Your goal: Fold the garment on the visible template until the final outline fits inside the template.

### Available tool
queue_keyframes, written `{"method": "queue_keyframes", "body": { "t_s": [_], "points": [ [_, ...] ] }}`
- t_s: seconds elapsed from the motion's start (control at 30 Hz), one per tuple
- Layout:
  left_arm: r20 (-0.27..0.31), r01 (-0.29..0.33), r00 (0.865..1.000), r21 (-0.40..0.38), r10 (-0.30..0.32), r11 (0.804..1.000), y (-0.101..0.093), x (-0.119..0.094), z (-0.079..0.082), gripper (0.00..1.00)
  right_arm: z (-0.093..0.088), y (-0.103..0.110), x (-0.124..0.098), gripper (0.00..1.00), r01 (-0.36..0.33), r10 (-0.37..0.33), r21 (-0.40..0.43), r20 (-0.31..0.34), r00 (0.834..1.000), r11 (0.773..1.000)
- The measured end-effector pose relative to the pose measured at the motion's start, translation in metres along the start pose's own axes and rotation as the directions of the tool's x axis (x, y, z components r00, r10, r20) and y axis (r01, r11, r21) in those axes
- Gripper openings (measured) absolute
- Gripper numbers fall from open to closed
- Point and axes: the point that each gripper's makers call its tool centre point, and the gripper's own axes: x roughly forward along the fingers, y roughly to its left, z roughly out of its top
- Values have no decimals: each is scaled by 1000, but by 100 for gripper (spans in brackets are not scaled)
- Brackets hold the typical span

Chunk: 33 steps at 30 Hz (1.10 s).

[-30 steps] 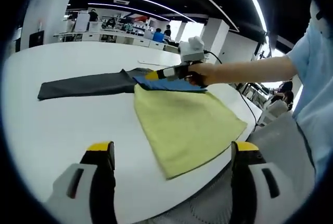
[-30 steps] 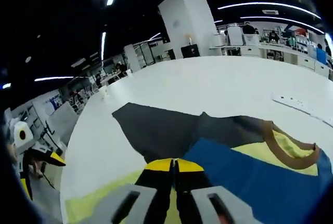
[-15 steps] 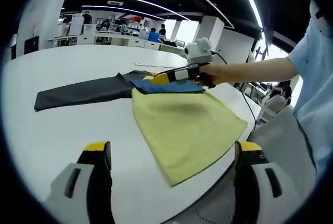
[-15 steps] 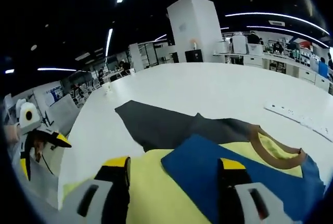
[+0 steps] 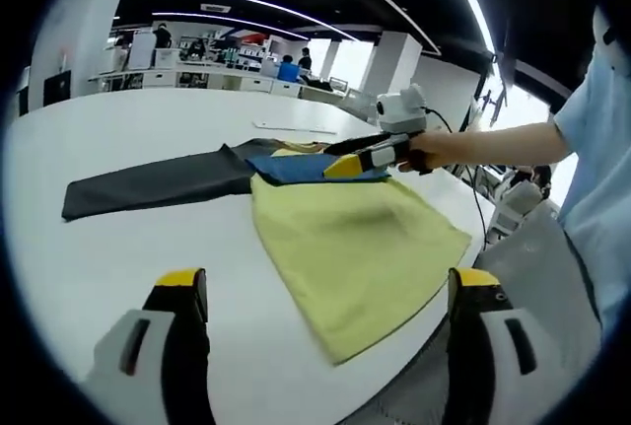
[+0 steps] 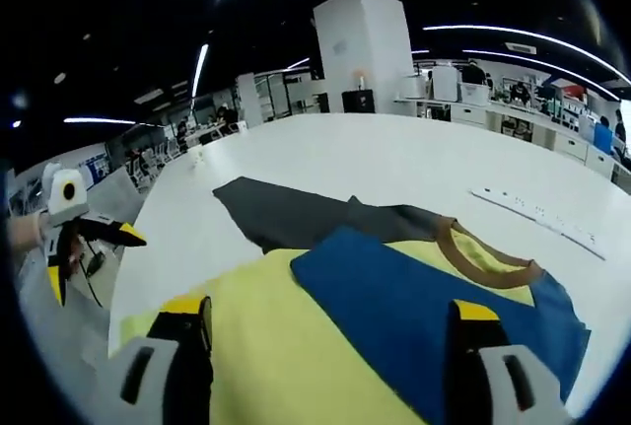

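Lying on the white bench, the garment was seen as a yellow T-shirt with a blue sleeve folded across its chest and a brown collar at the top. From left to right in the left gripper view, a dark grey strip was laid flat, running under the shirt's upper edge; then came the yellow body, its lower right corner lying close to the bench edge.

The left tool was held spread and empty, well short of the cloth. The right tool was likewise spread, poised above the shirt with nothing gripped; whether its jaw tips touched the cloth could not be told.

The chief risk was judged to be the folded sleeve springing back or sliding once left unpinned, since only its own weight kept it down. The hem near the bench edge could also slip over if the next fold was dragged rather than lifted.

Whether the dark grey strip was the template or part of the garment could not be made out, and no template outline was plainly visible. The shirt's underside and its far sleeve were hidden.
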Motion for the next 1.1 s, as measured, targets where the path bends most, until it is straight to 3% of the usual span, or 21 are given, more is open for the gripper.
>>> {"method": "queue_keyframes", "body": {
  "t_s": [0.33, 0.4, 0.63, 0.8, 0.93, 1.1],
  "points": [
    [18, -6, 1000, 8, 6, 1000, 3, 7, 5, 98, -21, -22, -44, 100, 63, -63, 32, -2, 998, 998],
    [6, -46, 999, 30, 46, 998, 12, 6, 4, 95, -26, -24, -53, 100, 79, -80, 71, 7, 997, 994],
    [30, -44, 999, 7, 44, 999, 17, 4, 7, 99, -38, -24, -82, 99, 106, -110, 122, 24, 994, 987],
    [55, -59, 997, -17, 60, 998, 25, 6, 14, 98, -45, -33, -97, 98, 126, -134, 165, 39, 990, 978],
    [57, -70, 996, -4, 70, 998, 29, 8, 18, 91, -50, -36, -104, 96, 143, -156, 198, 51, 987, 970],
    [60, -60, 996, -9, 60, 998, 35, 10, 23, 91, -53, -39, -112, 95, 153, -169, 211, 61, 984, 966]
  ]
}}
